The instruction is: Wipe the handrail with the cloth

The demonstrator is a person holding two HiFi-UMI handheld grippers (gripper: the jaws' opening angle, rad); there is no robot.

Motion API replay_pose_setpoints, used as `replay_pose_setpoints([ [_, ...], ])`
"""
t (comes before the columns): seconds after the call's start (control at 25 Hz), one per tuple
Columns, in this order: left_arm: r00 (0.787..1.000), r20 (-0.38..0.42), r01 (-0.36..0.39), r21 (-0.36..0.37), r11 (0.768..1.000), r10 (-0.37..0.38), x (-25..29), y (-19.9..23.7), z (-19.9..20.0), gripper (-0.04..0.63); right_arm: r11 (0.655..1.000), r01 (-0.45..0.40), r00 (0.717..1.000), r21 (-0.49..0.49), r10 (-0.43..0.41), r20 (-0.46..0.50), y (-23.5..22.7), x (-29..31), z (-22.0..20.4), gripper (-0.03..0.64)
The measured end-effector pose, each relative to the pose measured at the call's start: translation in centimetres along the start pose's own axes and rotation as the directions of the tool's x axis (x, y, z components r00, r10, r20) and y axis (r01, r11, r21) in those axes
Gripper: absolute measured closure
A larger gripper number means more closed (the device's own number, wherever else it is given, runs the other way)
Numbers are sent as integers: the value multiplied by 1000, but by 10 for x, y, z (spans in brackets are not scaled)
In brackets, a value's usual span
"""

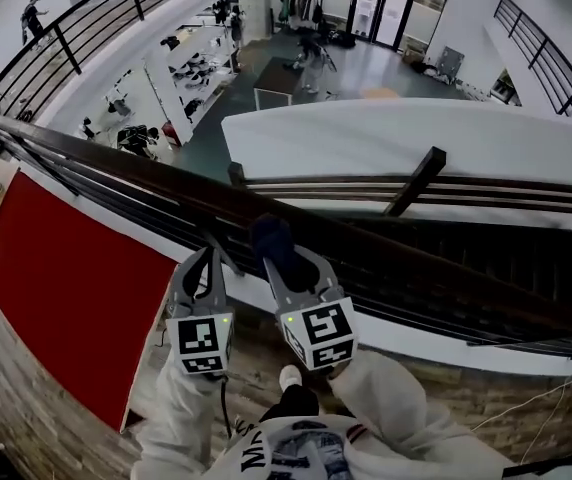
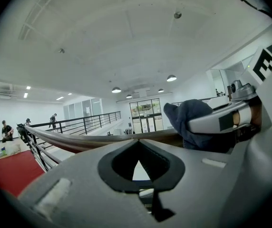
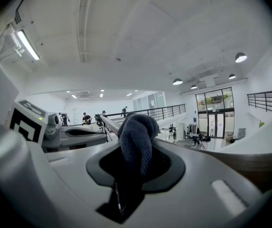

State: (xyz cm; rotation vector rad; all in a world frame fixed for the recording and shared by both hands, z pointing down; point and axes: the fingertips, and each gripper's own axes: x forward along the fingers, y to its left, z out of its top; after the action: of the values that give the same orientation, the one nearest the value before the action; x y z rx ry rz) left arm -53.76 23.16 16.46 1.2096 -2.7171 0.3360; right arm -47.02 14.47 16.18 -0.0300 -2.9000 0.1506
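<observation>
The left claw [image 2: 136,143] is pinched together on nothing, and the handrail [image 2: 83,141] runs across just beyond its tips; whether it touches the wood cannot be told. Just to its right, almost side by side with it, the right claw [image 3: 135,161] is clamped on the cloth [image 3: 137,129]. Only a narrow fold sits between the jaws, while the dark bulk bunches up past the tips. The head view puts that bunch over the handrail, at or very near its top, so the wipe looks barely under way. The main risk is probably the grip: with so little cloth pinched, drag along the wood could pull it free, and it would fall over the edge to the lower floor [image 1: 266,118] far beyond the claws. Pressing too steeply could also bring the hard tips onto the handrail instead of the cloth, scraping it and cleaning nothing. With the claws this close, a stroke to the left may bump the empty one or snag the cloth on it. To the right of both claws the handrail runs on unobstructed.
</observation>
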Motion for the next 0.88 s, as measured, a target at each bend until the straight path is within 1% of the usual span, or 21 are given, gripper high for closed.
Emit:
replay_pose_setpoints([
  [0.08,1000,5,-24,5,1000,24,8,20,1,594,1000,-12,1000,-12,12,2,9,30,10,525],
  [0.24,999,10,-46,4,999,46,24,50,2,594,999,-22,1000,-26,21,-6,22,79,26,525],
  [0.36,998,19,-59,14,998,59,37,67,5,594,1000,-21,1000,-20,21,-13,25,107,31,525],
  [0.56,998,14,-64,-14,998,64,60,92,3,594,999,-40,998,-23,39,-46,44,142,35,525],
  [0.72,997,12,-72,-26,997,72,69,110,0,594,1000,-2,994,-29,-1,-113,55,162,28,525],
  [0.8,997,11,-73,-30,997,73,67,112,-1,594,999,23,989,-38,-29,-148,57,165,21,525],
  [0.88,997,11,-73,-35,997,73,64,110,-3,594,998,42,985,-44,-49,-163,55,163,15,525],
])
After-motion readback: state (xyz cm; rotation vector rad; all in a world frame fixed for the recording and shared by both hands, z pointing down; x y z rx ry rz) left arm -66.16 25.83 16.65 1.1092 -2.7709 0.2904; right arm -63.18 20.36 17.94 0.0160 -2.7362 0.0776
